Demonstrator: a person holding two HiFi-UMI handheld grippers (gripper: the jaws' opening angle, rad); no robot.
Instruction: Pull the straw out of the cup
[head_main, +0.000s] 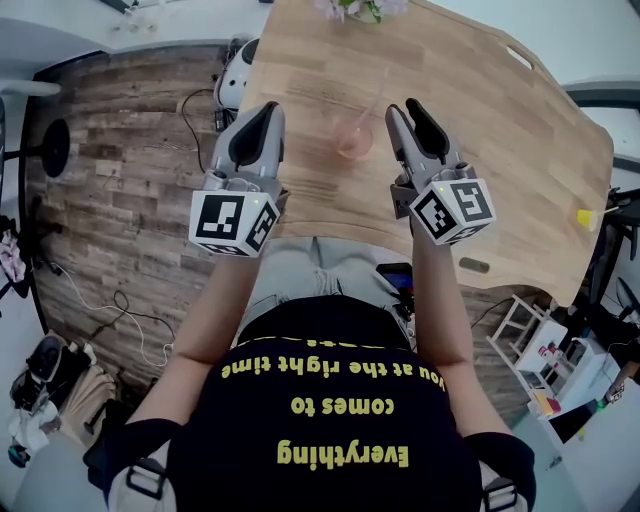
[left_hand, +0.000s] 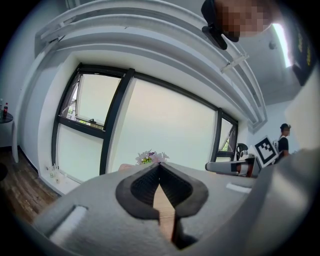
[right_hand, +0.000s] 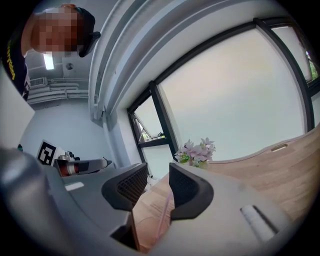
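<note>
A clear cup (head_main: 352, 138) with a pinkish bottom stands on the wooden table (head_main: 480, 110) between the two grippers. A thin pale straw (head_main: 379, 98) leans out of it toward the far right. My right gripper (head_main: 405, 108) hovers just right of the cup, jaws apart. In the right gripper view the pink straw (right_hand: 163, 216) shows low in the gap of that gripper (right_hand: 157, 187), close to the right-hand pad, and neither pad presses on it. My left gripper (head_main: 270, 110) hangs at the table's left edge with its jaws (left_hand: 159, 169) shut and holding nothing.
A bunch of pale flowers (head_main: 360, 8) stands at the table's far edge, also visible as flowers (right_hand: 197, 151). A small yellow object (head_main: 585, 217) lies at the right edge. Cables and gear sit on the plank floor (head_main: 120, 180) to the left.
</note>
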